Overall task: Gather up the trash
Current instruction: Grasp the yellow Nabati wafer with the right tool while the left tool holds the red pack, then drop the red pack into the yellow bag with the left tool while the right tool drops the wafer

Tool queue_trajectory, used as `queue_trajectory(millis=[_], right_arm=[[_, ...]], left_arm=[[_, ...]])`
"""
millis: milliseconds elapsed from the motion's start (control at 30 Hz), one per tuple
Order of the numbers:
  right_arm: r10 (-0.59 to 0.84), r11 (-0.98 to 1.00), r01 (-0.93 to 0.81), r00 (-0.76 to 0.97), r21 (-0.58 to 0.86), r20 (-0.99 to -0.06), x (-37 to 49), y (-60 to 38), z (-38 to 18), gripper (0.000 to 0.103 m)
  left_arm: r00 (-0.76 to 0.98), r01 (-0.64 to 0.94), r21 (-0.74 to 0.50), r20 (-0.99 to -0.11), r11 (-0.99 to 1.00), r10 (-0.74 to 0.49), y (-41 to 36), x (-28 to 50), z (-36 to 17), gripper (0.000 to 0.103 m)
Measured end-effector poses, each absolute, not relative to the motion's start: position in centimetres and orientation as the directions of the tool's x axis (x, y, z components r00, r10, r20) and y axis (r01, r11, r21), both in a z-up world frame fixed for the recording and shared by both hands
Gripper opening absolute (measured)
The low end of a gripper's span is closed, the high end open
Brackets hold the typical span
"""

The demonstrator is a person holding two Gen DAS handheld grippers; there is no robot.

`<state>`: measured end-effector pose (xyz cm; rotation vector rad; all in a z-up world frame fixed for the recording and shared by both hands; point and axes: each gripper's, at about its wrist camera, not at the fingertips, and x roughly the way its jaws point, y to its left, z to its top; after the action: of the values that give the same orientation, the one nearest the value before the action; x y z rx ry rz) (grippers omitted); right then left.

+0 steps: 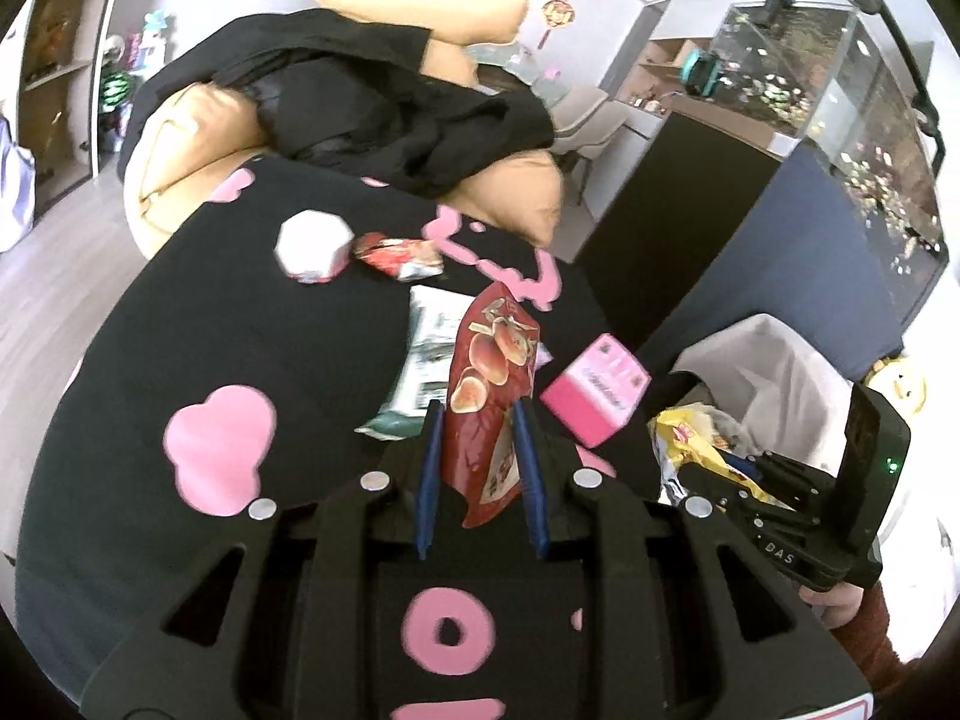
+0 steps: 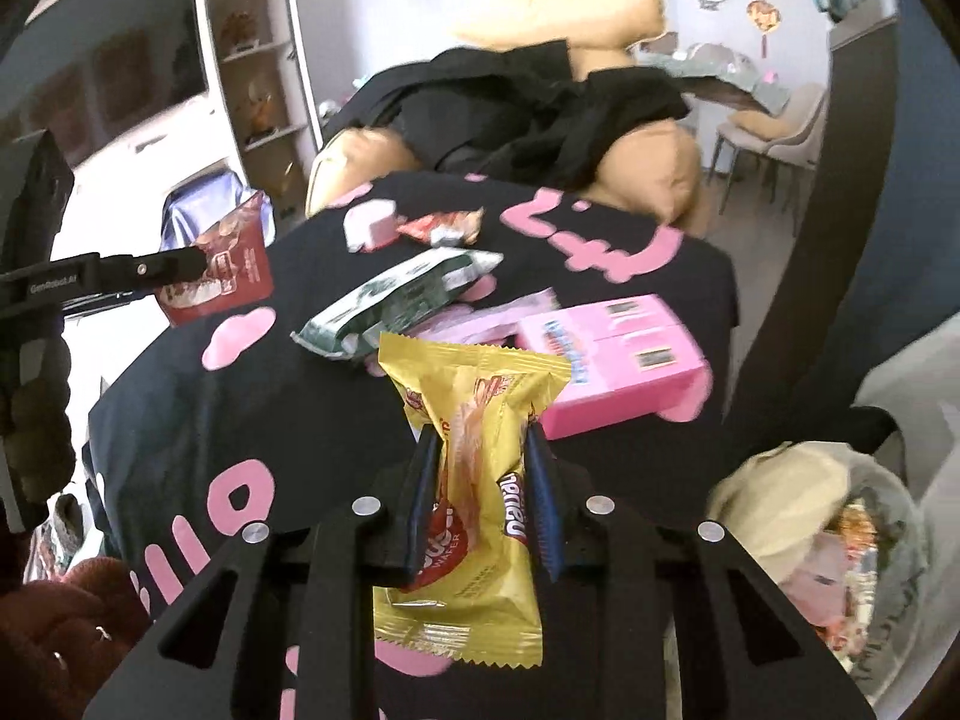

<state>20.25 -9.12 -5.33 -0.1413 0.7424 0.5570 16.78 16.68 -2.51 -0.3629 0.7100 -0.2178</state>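
Observation:
In the left wrist view my left gripper [image 1: 480,414] is shut on a red snack packet [image 1: 495,360], which is lifted above the black cloth with pink prints [image 1: 240,330]. In the right wrist view my right gripper [image 2: 480,438] is shut on a yellow wafer wrapper [image 2: 474,396], also off the cloth. On the cloth lie a pink box [image 2: 612,354], a green-and-white packet [image 2: 402,300], a small red wrapper [image 2: 444,225] and a white-pink box [image 2: 372,222]. A lined bin [image 2: 840,516] holding trash stands at lower right. The left gripper [image 2: 192,261] shows at the left edge.
A peach sofa cushion [image 1: 528,192] with black clothing [image 1: 390,108] heaped on it lies behind the cloth. A glass tank [image 1: 852,120] on a dark cabinet stands at the right. Shelving [image 2: 258,60] and pale chairs [image 2: 774,126] line the back of the room.

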Motion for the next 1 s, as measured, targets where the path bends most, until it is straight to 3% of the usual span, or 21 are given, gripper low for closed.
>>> queue_trajectory(millis=[600, 833, 1000], right_arm=[[0.261, 0.954, -0.301, 0.804, 0.013, -0.533, 16.9, -23.1, -0.7, 0.028], [0.166, 0.980, -0.199, 0.824, -0.002, -0.541, 16.4, -28.3, -1.3, 0.028], [0.123, 0.990, -0.139, 0.825, 0.013, -0.551, 16.1, -31.0, -2.1, 0.028]], left_arm=[[0.648, 0.344, -0.332, -0.594, 0.878, -0.478, 1.0, 19.1, 0.2, 0.022], [0.574, 0.466, -0.295, -0.616, 0.834, -0.539, -7.0, 20.9, -1.5, 0.022], [0.459, 0.529, -0.340, -0.656, 0.778, -0.599, -11.8, 22.5, -4.2, 0.022]])
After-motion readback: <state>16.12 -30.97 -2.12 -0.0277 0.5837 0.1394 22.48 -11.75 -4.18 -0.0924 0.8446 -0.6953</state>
